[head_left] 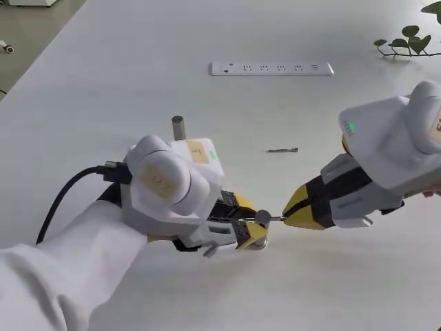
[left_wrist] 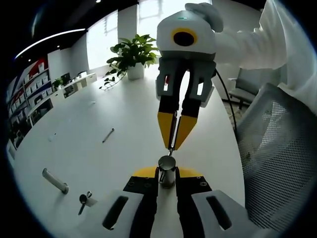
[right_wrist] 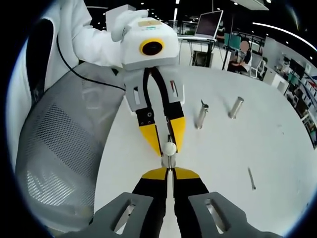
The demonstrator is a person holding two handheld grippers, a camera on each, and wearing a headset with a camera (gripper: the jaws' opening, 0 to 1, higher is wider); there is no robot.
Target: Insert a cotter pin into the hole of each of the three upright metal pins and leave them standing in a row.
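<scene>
White sleeve (head_left: pixel 48 276) at the bottom left of the head view, arm reaching out over the white table (head_left: pixel 138 55).

Left gripper (head_left: pixel 253 226) next out, white body, cable trailing back along the sleeve. Jaws clamped on a metal pin (head_left: pixel 262 218): yellow pads either side of the shaft, round head standing clear above them. Left gripper view agrees, with the pin pinched between both pads at dead centre.

Right gripper (head_left: pixel 285 218) enters from the right, tips almost nose to nose with the left gripper's. Jaws closed tight on a cotter pin (left_wrist: pixel 170 150), thin wire poking out from between the yellow tips. Free end of the cotter pin meets the metal pin just at its head. Whether it has entered the hole, cannot tell.

Farther out, a loose cotter pin (head_left: pixel 282 149) lies flat on the table, well apart from both grippers.

Right gripper view, past the left gripper: two more pins upright on the table, near each other. First standing pin (right_wrist: pixel 201 115) has something thin sticking out at its top, seemingly a cotter pin. Second standing pin (right_wrist: pixel 236 107) looks bare. In the head view one of the two rises just behind the left gripper's body; which one, cannot tell.

Far side of the table: white power strip (head_left: pixel 272 68) lying flat. Trailing plant (head_left: pixel 410 40) at the far right corner.
</scene>
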